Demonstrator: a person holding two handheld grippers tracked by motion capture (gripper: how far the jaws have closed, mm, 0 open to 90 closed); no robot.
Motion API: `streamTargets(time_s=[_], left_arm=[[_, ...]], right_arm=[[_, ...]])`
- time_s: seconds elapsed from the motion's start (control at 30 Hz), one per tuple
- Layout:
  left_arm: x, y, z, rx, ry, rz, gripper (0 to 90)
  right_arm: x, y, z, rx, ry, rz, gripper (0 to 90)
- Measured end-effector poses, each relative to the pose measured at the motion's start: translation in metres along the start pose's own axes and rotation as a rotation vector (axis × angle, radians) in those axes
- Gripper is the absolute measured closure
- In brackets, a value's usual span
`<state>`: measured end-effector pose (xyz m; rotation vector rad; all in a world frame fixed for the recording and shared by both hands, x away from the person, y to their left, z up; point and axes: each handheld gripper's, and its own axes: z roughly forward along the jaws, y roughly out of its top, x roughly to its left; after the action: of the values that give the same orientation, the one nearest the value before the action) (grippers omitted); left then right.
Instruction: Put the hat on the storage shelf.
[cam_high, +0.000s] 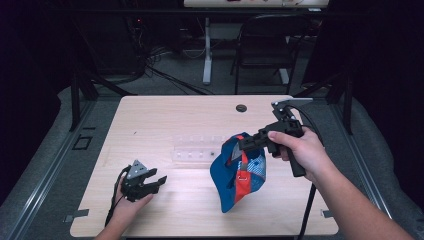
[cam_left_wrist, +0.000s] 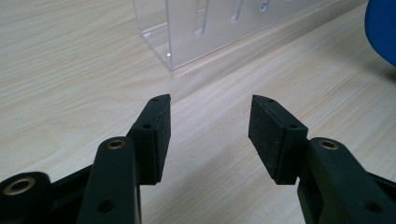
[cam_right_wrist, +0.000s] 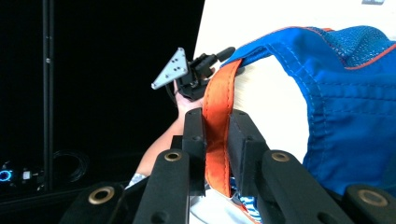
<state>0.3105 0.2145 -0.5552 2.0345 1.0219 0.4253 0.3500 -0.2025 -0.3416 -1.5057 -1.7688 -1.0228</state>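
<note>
A blue cap (cam_high: 235, 172) with orange trim and a checked patch hangs above the table's middle right, its brim pointing down. My right gripper (cam_high: 243, 144) is shut on the cap's orange strap (cam_right_wrist: 215, 121), which sits pinched between the two pads in the right gripper view. My left gripper (cam_high: 159, 182) rests low at the table's front left, open, with nothing between its pads (cam_left_wrist: 159, 135). A blue edge of the cap (cam_left_wrist: 383, 28) shows at the far right of the left gripper view.
A clear acrylic rack (cam_high: 196, 151) with slots lies flat on the wooden table (cam_high: 150, 120) ahead of the left gripper, its corner (cam_left_wrist: 170, 58) close in front of the jaws. A dark round grommet (cam_high: 241, 107) sits near the far edge. A chair (cam_high: 267, 45) stands beyond the table.
</note>
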Motion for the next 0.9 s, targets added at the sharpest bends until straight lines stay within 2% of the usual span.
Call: streamTargets(time_s=[0.07,0.27,0.47,0.57,0.7,0.8,0.83,0.87,0.9], left_arm=[[-0.003,0.001,0.000,0.005,-0.005,0.010,49.3],[-0.008,0.002,0.004,0.006,-0.010,0.029,49.3],[-0.013,0.003,0.005,0.007,-0.017,0.037,49.3],[-0.014,0.003,0.005,0.004,-0.023,0.040,49.3],[-0.021,0.006,0.005,-0.010,-0.044,0.047,49.5],[-0.035,0.011,0.007,-0.020,-0.067,0.096,49.8],[-0.035,0.011,0.007,-0.020,-0.067,0.096,49.8],[-0.040,0.012,0.009,-0.021,-0.069,0.122,49.9],[-0.040,0.012,0.009,-0.021,-0.069,0.122,49.9]], right_arm=[[0.003,0.002,-0.003,-0.004,0.001,-0.013,78.3],[0.011,0.007,-0.004,-0.036,0.044,-0.024,78.3],[0.019,0.014,-0.004,-0.047,0.064,-0.035,78.3],[0.020,0.017,-0.004,-0.057,0.076,-0.037,78.3],[0.021,0.020,-0.002,-0.066,0.080,-0.035,78.3],[0.022,0.025,-0.002,-0.072,0.083,-0.034,78.3],[0.022,0.025,-0.002,-0.072,0.083,-0.034,78.3],[0.023,0.028,-0.002,-0.086,0.091,-0.034,78.3],[0.023,0.028,-0.002,-0.086,0.091,-0.034,78.3]])
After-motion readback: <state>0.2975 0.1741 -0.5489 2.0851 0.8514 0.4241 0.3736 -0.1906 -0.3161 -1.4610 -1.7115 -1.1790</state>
